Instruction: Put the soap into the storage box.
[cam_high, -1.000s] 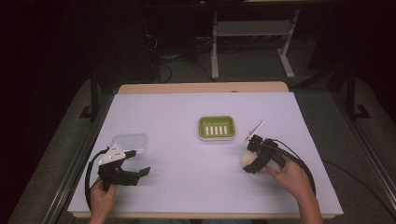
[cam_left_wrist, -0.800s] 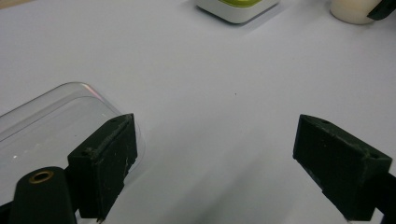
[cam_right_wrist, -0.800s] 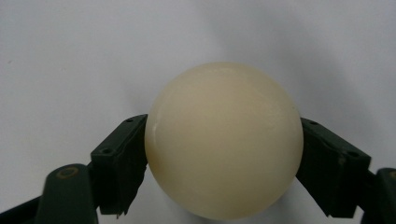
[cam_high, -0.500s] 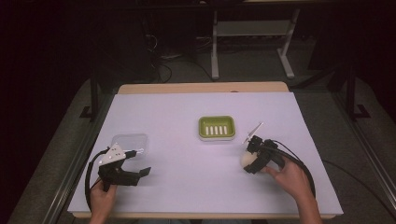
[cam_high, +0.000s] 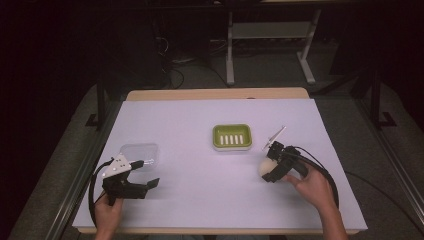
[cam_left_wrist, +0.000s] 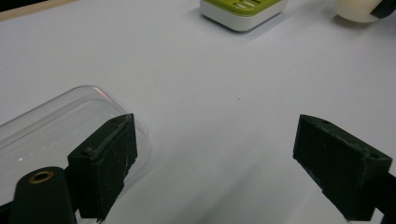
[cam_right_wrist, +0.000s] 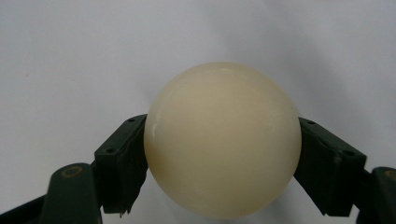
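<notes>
Since a second ago almost nothing has shifted: your right tongs (cam_high: 272, 169) have kept their clamp on the ball and your left tongs (cam_high: 145, 186) have stayed low over the near left of the counter.

The counter (cam_high: 200, 120) is a broad rectangle under a smooth, matte white sheet, with a pale wooden edge showing along its far side. Near its middle sits the soap dish (cam_high: 232, 136), a rounded rectangle with a glossy lime-green top, slotted drain and white base. At the near left lies the clear plastic lid (cam_high: 140, 151), a shallow, rounded, transparent shell; in the left gripper view it (cam_left_wrist: 56, 126) lies just behind your left jaw.

Your left tongs (cam_left_wrist: 215, 163) stand wide apart, their black blocky pads gripping nothing, bare sheet between them. Your right tongs (cam_right_wrist: 222, 158) are clamped on the cream ball (cam_right_wrist: 222, 140), a smooth, faintly glossy sphere pinched on both sides; from the high view the ball (cam_high: 265, 167) sits at the near right, well apart from the dish.
</notes>
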